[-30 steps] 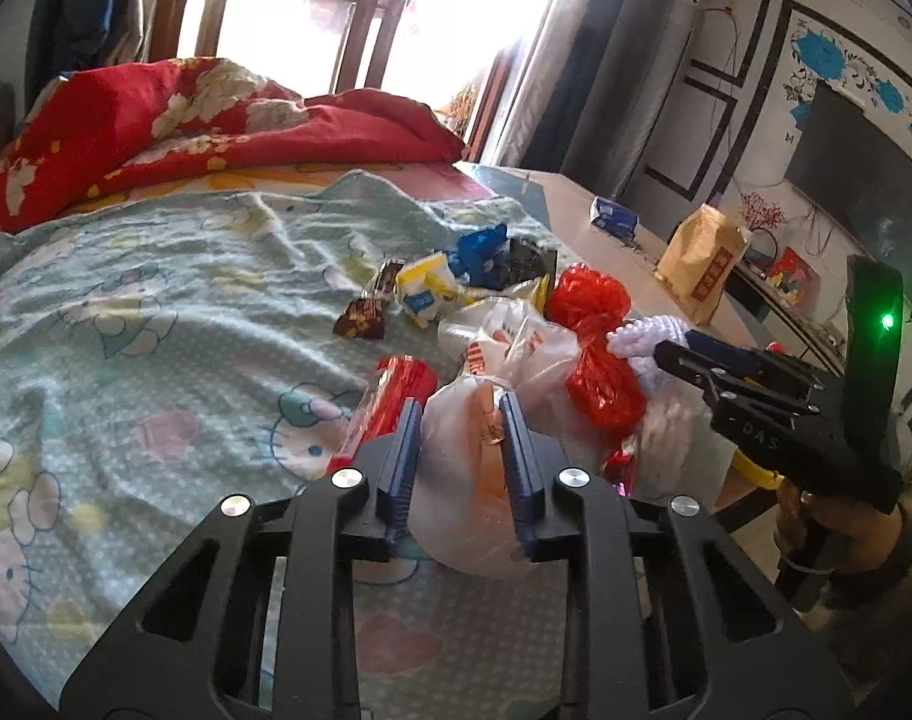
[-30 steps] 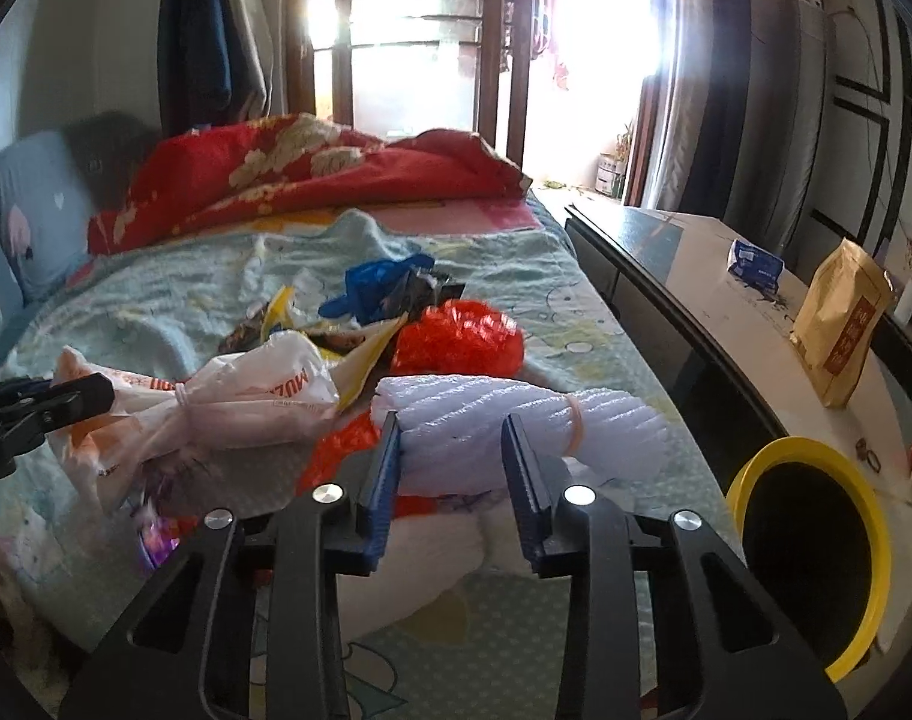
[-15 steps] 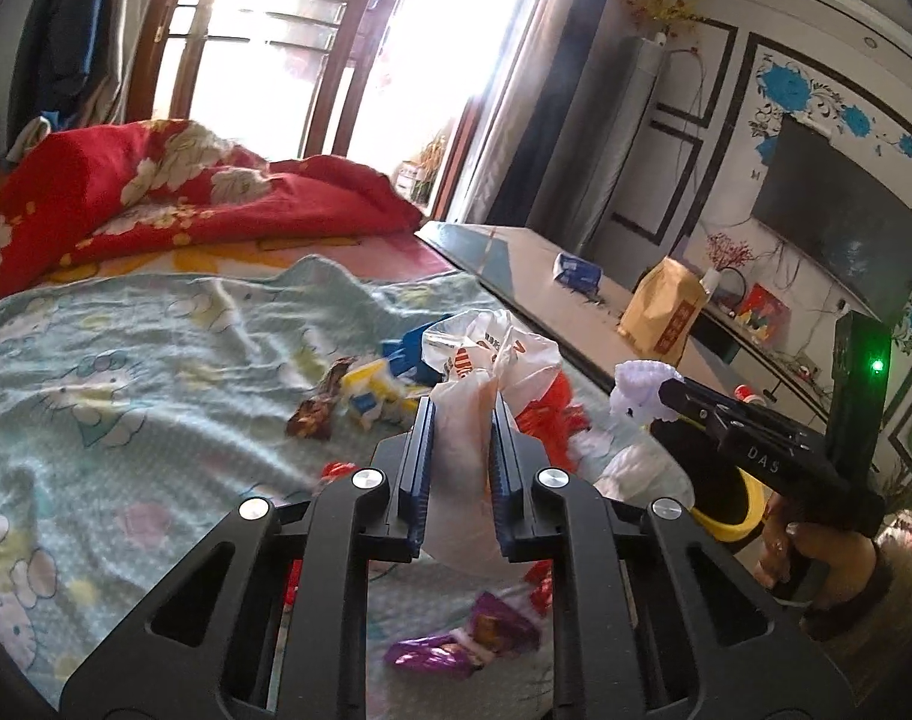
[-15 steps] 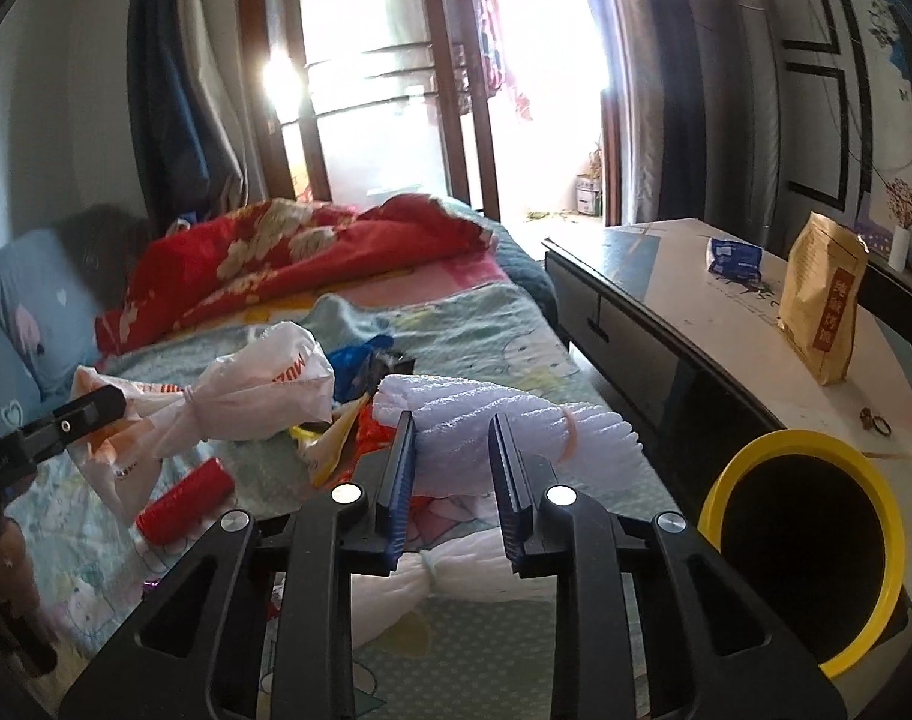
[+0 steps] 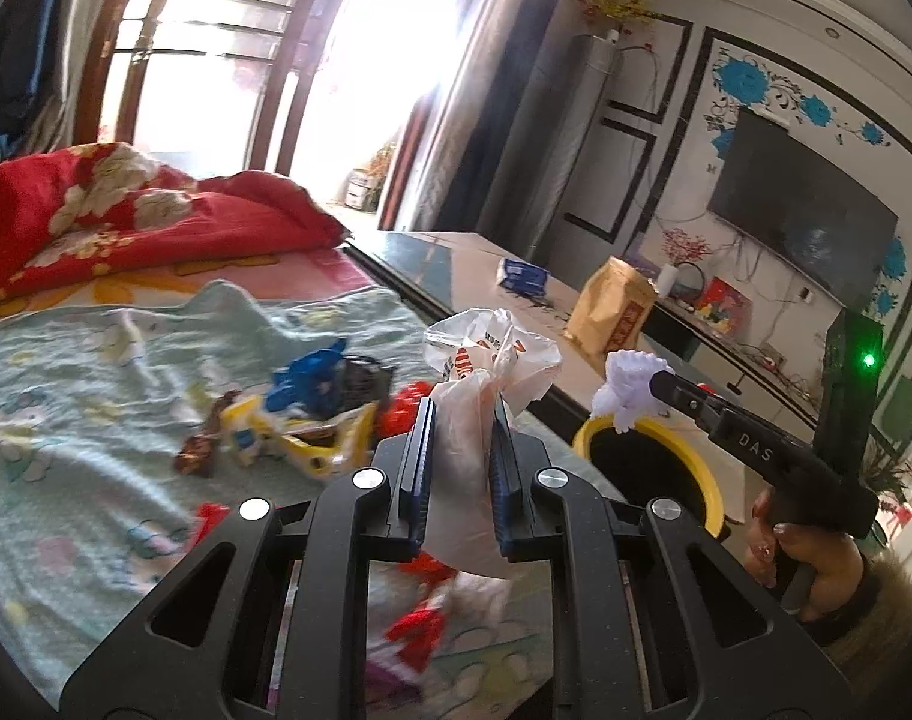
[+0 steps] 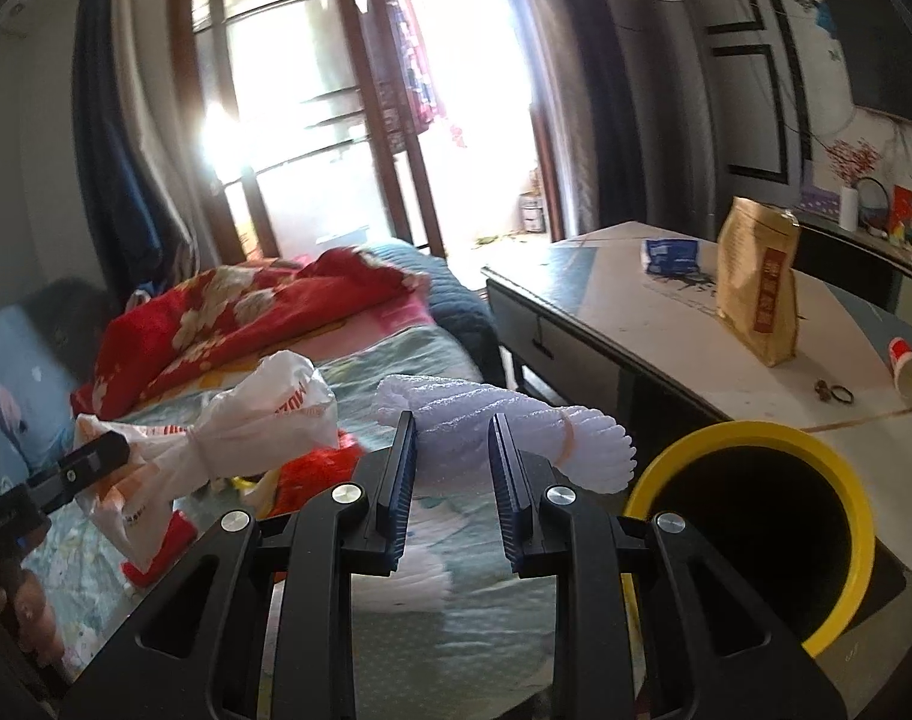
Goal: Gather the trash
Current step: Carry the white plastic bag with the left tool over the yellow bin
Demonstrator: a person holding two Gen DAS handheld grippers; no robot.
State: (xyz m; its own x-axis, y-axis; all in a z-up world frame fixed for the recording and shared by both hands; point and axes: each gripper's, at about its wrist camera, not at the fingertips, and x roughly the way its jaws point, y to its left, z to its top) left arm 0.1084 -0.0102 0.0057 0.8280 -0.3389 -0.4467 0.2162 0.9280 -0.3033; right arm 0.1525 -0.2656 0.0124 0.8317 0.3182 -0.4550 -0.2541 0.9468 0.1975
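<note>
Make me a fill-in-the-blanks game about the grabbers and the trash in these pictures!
1. The left gripper is shut on a knotted white plastic ____ with red print.
2. The right gripper holds a white foam net sleeve tied with a rubber ____.
3. The round black trash bin has a ____ rim.
4. A brown paper pouch stands on the ____.

Missing words: bag; band; yellow; table

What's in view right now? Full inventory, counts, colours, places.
plastic bag: 1, white with red print, held in left gripper above bed
foam wrap: 1, white, held in right gripper beside bin
bin: 1, yellow rim, black inside, by bed edge
wrappers: several, blue, yellow, red, on bed
bed: 1, pale green sheet
quilt: 1, red floral, far end of bed
paper pouch: 1, tan, on table
table: 1, pale top
left gripper: black, shut
right gripper: black, shut
</note>
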